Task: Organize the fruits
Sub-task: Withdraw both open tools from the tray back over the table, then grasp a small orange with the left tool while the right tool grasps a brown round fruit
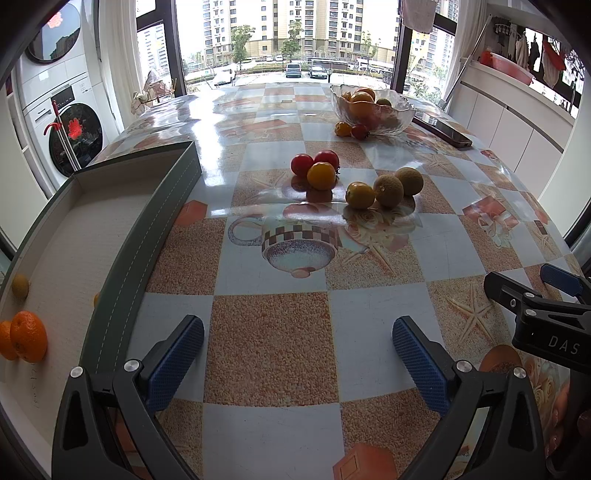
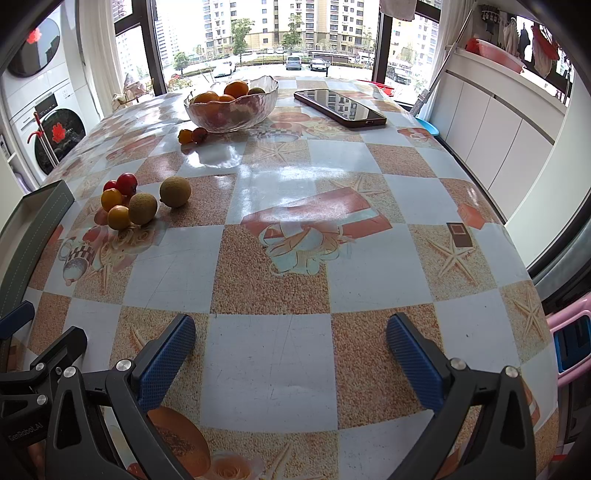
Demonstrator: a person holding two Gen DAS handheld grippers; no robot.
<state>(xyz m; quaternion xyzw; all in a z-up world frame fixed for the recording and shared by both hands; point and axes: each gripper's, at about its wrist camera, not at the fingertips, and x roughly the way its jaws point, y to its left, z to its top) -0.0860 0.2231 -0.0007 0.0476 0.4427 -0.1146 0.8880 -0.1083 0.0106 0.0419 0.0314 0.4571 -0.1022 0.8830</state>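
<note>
The loose cluster of small round fruits, two red tomatoes (image 1: 314, 161), two yellow-orange ones (image 1: 321, 175) and two dull green-brown ones (image 1: 388, 190), sits mid-table, touching one another. Far behind stands a clear glass bowl (image 1: 400, 110) of oranges; at near left a grey shallow tray (image 1: 147, 221) holds two oranges (image 1: 27, 341). The left gripper (image 1: 297, 354) and right gripper (image 2: 290, 352) both hang near, spread wide and empty. Nudging one fruit could likely roll its neighbours across the glossy checked tablecloth (image 1: 269, 350).

Home laundry-balcony area: stacked washing machines (image 1: 70, 136) at left, patterned oilcloth table (image 2: 273, 354), white cabinets (image 2: 491, 125), windows facing apartment blocks (image 1: 295, 22).
</note>
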